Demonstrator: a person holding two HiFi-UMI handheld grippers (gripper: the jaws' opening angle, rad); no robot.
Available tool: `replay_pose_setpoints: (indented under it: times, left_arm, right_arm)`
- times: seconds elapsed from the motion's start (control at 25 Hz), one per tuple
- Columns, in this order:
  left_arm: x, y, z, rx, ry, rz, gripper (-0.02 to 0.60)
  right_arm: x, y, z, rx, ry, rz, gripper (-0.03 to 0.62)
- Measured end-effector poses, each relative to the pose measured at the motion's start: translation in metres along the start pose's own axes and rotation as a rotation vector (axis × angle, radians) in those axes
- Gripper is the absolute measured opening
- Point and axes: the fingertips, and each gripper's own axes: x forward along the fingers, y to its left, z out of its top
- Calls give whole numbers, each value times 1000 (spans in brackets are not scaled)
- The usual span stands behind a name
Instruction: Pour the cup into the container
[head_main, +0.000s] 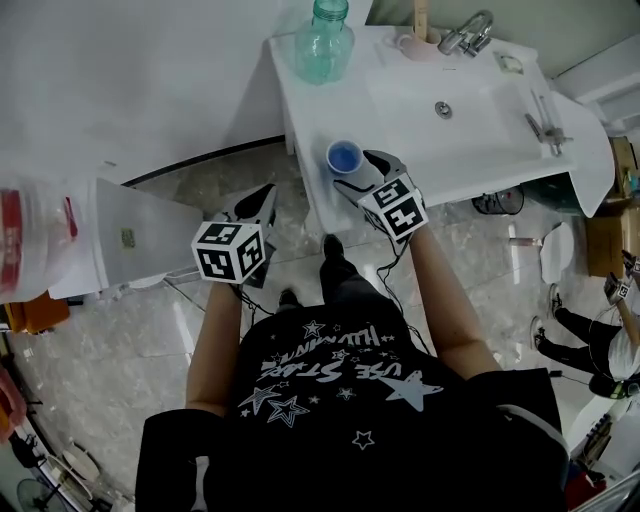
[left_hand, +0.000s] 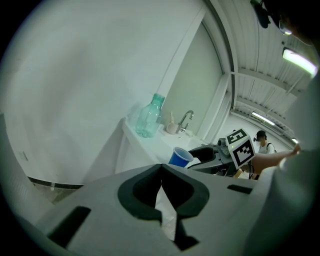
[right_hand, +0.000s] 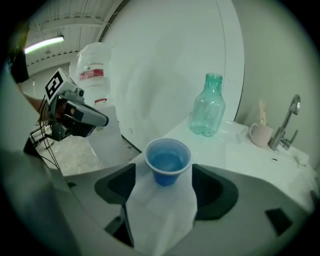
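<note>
A blue cup (head_main: 345, 158) holding blue liquid stands upright on the front left corner of the white sink counter (head_main: 400, 120). My right gripper (head_main: 358, 178) is open just behind it. In the right gripper view the cup (right_hand: 168, 162) sits between the spread jaws of this gripper (right_hand: 166, 187), and neither pad touches it. A clear green bottle (head_main: 325, 45) stands at the counter's back left, also visible from the right gripper (right_hand: 207, 107). My left gripper (head_main: 262, 203) hangs off the counter to the left, shut and empty (left_hand: 161, 172).
A basin with a drain (head_main: 443, 108) lies to the right of the cup, with a faucet (head_main: 468, 35) and a pink mug (head_main: 412, 45) behind it. A white box (head_main: 130, 235) and a plastic jug (head_main: 35, 235) stand on the left.
</note>
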Motion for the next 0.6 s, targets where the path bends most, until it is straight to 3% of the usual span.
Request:
replay_pose_setpoints:
  times: [0.24,0.6]
  left_arm:
    - [-24,-11,-1,28,-21,-33,9]
    - [-69,-24,-14,80,-38,-95,9]
  right_arm:
    - [-31,6,10,43,-53,-80,341]
    - [-75,45,24,63,-131,-200,232]
